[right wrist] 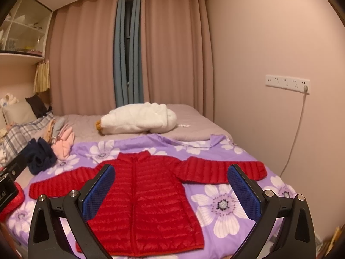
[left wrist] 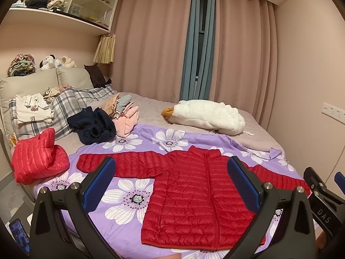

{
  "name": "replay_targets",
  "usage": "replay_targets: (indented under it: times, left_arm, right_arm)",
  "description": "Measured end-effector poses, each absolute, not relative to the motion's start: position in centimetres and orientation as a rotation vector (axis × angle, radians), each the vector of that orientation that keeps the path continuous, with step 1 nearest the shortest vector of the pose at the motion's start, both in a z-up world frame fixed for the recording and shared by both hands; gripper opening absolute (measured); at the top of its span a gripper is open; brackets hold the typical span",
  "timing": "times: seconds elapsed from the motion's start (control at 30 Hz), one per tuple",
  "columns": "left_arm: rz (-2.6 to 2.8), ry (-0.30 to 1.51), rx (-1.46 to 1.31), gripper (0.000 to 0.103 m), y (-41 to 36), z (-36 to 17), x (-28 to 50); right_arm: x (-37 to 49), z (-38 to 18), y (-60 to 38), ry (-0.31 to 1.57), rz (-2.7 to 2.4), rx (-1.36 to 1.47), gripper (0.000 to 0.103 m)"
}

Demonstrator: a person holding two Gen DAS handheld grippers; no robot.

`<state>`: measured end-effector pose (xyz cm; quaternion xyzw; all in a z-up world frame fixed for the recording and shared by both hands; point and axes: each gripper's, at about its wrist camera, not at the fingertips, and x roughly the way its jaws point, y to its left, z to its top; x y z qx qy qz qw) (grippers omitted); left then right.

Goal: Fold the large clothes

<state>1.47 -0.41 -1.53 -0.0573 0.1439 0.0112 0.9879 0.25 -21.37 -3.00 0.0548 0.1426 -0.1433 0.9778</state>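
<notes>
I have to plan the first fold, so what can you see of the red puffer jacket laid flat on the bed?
The red puffer jacket is quilted in narrow horizontal channels of slightly shiny fabric. It has a short stand-up collar and a zip closed down its middle. It lies face up and flat, unfolded, both sleeves spread sideways, collar toward the curtains, on the purple flowered sheet. Neither claw touches it.

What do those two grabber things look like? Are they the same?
Yes, they match. The left gripper and the right gripper each have two black plastic arms that spread like a V, with round silver bolts at the joints. Each finger ends in a flat blue pad with a bumpy, dotted surface. White letters, "DAS", mark the black body of the right one. No cables show.
</notes>
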Motion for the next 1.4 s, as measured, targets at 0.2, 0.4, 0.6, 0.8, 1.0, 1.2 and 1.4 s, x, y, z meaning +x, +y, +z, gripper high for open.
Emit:
replay_targets:
  times: [0.2, 0.4, 0.6, 0.8, 1.0, 1.2, 1.4]
  left_arm:
    - [0.009, 0.285, -0.114, 0.103, -0.4, -1.5, 1.4]
    - [0.009, 0.288, -0.121, 0.103, -0.4, -1.5, 1.4]
    - [-0.016, 0.289, -0.133, 0.103, -0.7, -1.6, 1.9]
    - [-0.009, 0.331, -0.132, 0.103, -0.7, -2.6, 4.3]
    - [-0.010, 0.365, -0.206, 0.103, 2.8, -4.1, 9.8]
    - [0.085, 0.481, -0.419, 0.103, 11.1, -7.3, 19.6]
    - [0.167, 0.612, -0.478, 0.093, 17.1, -13.6, 28.0]
  right_arm:
    - [0.4, -3.1, -21.3, 0.285, -0.279, 0.107, 0.103]
    - [0.4, -3.2, -21.4, 0.288, -0.279, 0.110, 0.103]
    - [0.7, -3.4, -21.3, 0.286, -0.268, 0.108, 0.103]
    - [2.1, -4.3, -21.8, 0.316, -0.264, 0.115, 0.103]
    - [4.9, -6.0, -25.3, 0.325, -0.307, 0.096, 0.103]
    - [11.2, -8.9, -33.8, 0.449, -0.459, 0.041, 0.103]
    - [16.1, -14.1, -43.8, 0.648, -0.575, 0.216, 0.103]
